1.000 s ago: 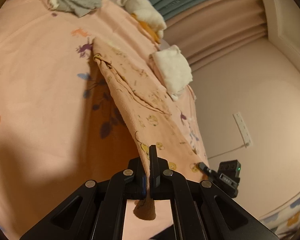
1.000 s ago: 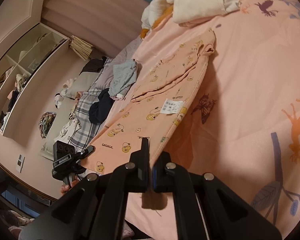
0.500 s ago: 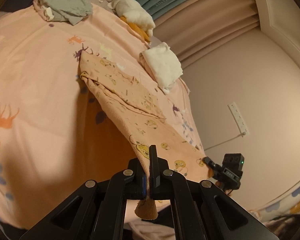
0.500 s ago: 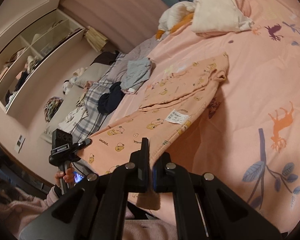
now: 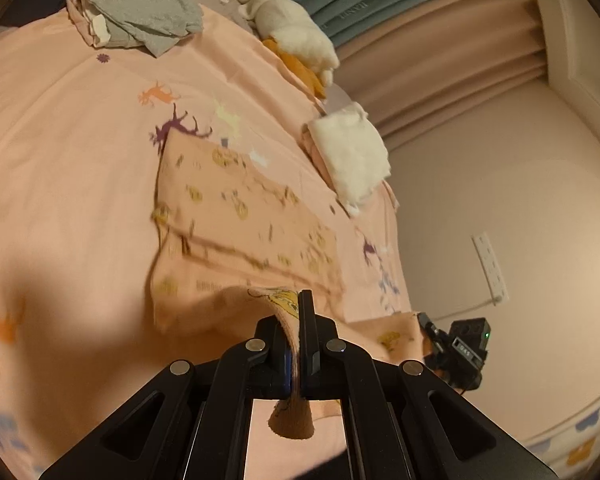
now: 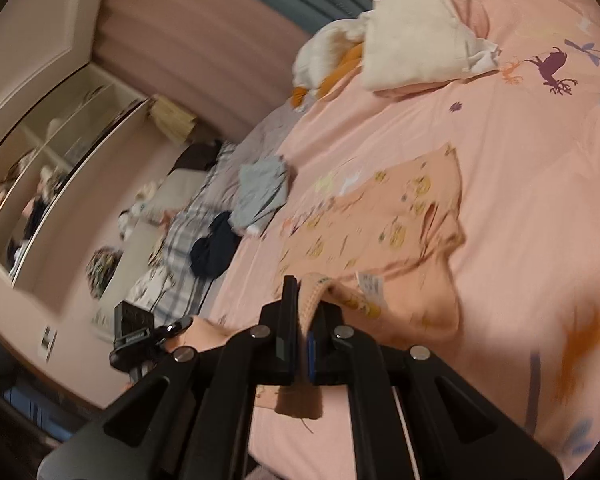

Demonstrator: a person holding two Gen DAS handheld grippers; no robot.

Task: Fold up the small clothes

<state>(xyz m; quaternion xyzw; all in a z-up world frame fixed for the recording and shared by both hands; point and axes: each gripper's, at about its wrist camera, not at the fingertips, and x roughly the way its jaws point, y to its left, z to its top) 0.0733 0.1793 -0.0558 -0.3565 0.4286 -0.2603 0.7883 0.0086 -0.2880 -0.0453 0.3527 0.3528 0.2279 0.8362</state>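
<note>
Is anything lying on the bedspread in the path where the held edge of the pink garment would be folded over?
Nothing visible does. Both the left gripper and right gripper are shut on the near edge of the pink garment. Its flat part ahead is bare; the white folded cloth and grey clothes lie farther off on the bedspread.

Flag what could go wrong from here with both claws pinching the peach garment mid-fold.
1. The left claw and right claw each pinch only a thin hem of the peach garment; it could slip free.
2. The far half lies rumpled with a sleeve bunched, so the fold may trap creases.
3. The folded white cloth sits close beside it; a drifting edge might land on it.
</note>
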